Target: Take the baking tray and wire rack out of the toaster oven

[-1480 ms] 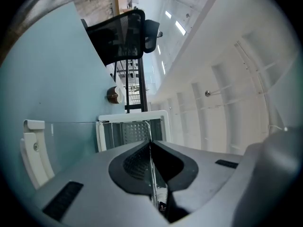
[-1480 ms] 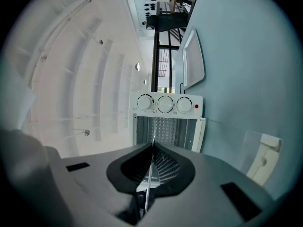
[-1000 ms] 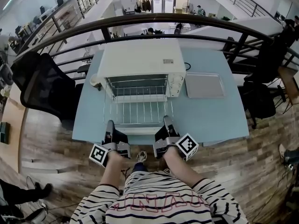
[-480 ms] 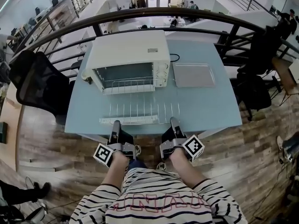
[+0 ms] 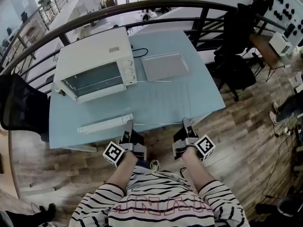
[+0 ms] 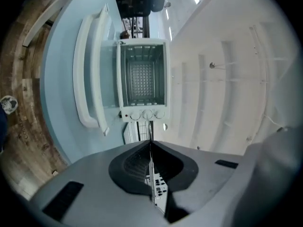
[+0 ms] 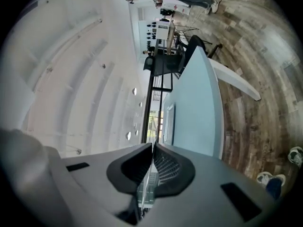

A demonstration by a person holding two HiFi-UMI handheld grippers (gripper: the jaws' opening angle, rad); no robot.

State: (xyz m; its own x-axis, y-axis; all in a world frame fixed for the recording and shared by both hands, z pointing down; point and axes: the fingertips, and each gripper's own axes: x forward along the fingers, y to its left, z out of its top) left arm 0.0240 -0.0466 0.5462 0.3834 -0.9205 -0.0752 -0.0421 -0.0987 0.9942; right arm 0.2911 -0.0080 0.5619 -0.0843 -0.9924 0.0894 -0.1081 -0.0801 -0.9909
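Note:
The white toaster oven (image 5: 94, 65) stands at the table's back left, its door (image 5: 105, 123) folded down toward me. The grey baking tray (image 5: 165, 66) lies flat on the table to the oven's right. The wire rack (image 5: 161, 103) is out of the oven and hangs level over the table, in front of the tray. My left gripper (image 5: 129, 125) and right gripper (image 5: 185, 122) are both shut on its near edge. In the left gripper view the rack (image 6: 150, 129) shows edge-on between the closed jaws, with the oven (image 6: 142, 79) beyond. The right gripper view shows the rack (image 7: 152, 126) the same way.
The pale blue table (image 5: 208, 93) ends just ahead of my grippers. A black office chair (image 5: 19, 103) stands at the left and another chair (image 5: 236, 56) at the right. A dark railing (image 5: 142, 6) runs behind the table. Wooden floor surrounds it.
Both grippers have drawn the wire rack fully out of the oven and carried it to the right, so it now hangs in front of the baking tray.

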